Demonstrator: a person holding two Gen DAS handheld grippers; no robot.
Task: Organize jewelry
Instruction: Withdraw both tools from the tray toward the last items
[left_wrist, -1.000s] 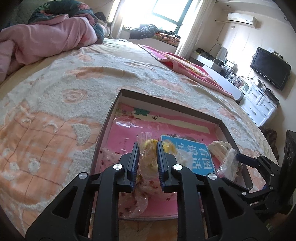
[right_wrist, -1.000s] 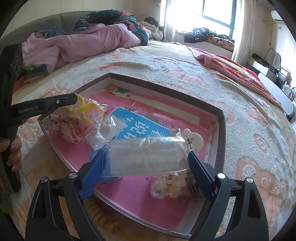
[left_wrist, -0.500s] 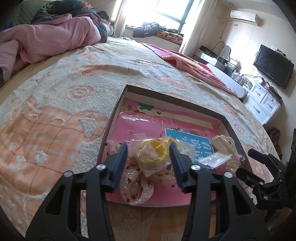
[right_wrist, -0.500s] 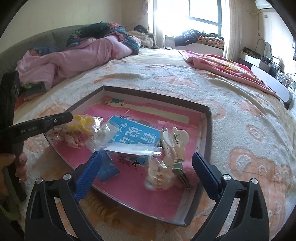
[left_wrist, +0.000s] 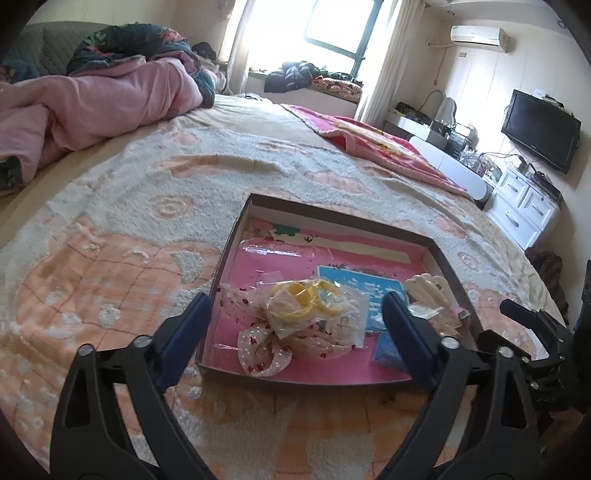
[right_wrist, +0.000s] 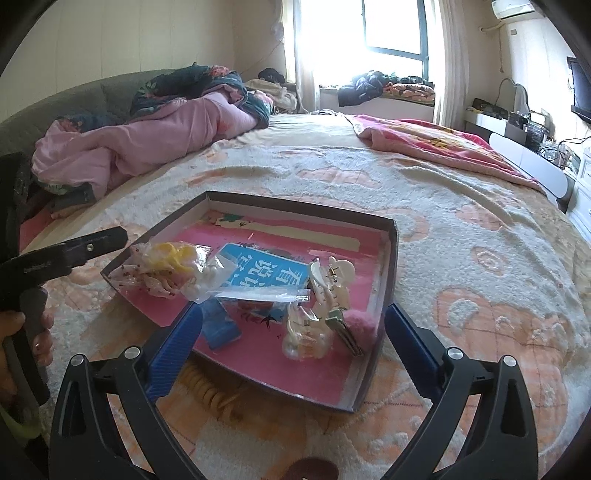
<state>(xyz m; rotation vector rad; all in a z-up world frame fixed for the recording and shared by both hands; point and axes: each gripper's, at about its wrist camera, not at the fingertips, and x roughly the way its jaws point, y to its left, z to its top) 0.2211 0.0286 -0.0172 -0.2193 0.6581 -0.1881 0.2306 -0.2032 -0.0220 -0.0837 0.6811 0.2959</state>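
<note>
A: My left gripper is spread wide, empty, near the tray. Bagged rings lie near-left inside.

B: Right gripper gapes too. I'd pinch the clip squarely, not its neighbours.

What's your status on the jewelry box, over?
Left gripper open, empty. Right gripper open, empty. Clear bag of yellow bangles and white claw hair clip lie in the pink-lined shallow box. Nothing blocking.
</note>
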